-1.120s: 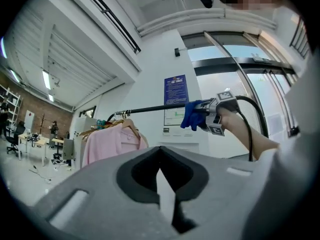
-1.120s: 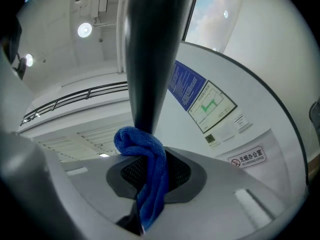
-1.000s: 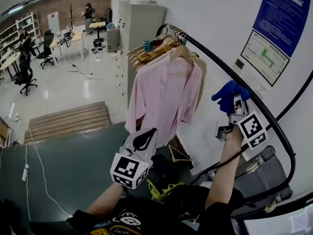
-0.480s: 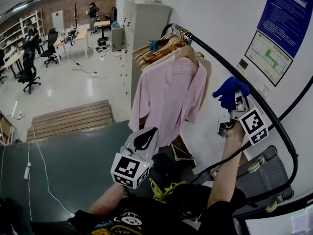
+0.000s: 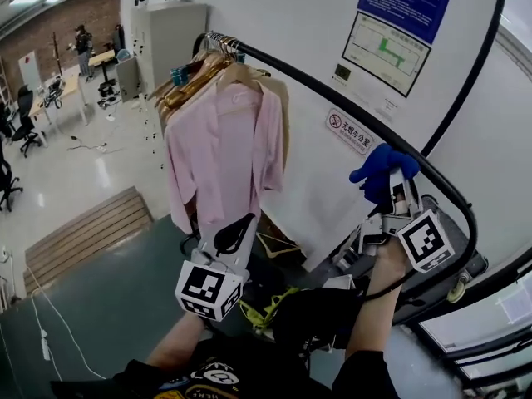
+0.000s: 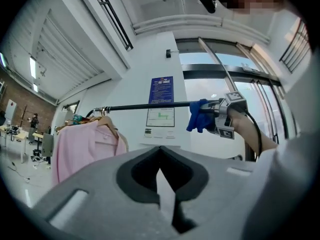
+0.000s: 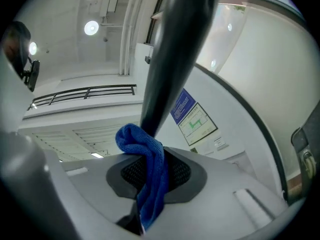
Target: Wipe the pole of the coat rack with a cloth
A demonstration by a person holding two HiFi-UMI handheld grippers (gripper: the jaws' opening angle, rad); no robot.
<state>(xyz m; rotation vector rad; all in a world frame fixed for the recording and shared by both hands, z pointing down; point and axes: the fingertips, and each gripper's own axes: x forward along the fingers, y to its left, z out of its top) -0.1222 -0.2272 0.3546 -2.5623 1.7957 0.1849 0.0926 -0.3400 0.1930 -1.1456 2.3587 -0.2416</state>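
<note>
The black pole of the coat rack point(image 5: 332, 92) runs from the hangers at the upper left down to a bend at the right. My right gripper point(image 5: 397, 185) is shut on a blue cloth point(image 5: 378, 169) and presses it against the pole point(image 7: 172, 59). In the right gripper view the cloth point(image 7: 147, 169) hangs bunched between the jaws right under the pole. My left gripper point(image 5: 235, 235) is held low, away from the rack, shut with nothing in it. From the left gripper view I see the pole point(image 6: 145, 105), the cloth point(image 6: 199, 116) and the right gripper point(image 6: 210, 115).
A pink shirt point(image 5: 218, 156) hangs on wooden hangers point(image 5: 195, 77) at the far end of the pole. White wall with posters point(image 5: 391, 23) lies behind the rack. A grey case point(image 5: 440, 264) sits on the floor below the bend. Office desks and chairs stand far left.
The head view has swung, so the rack now sits more to the left and higher. The right gripper with the cloth stays on the pole, near the same spot by the bend.
</note>
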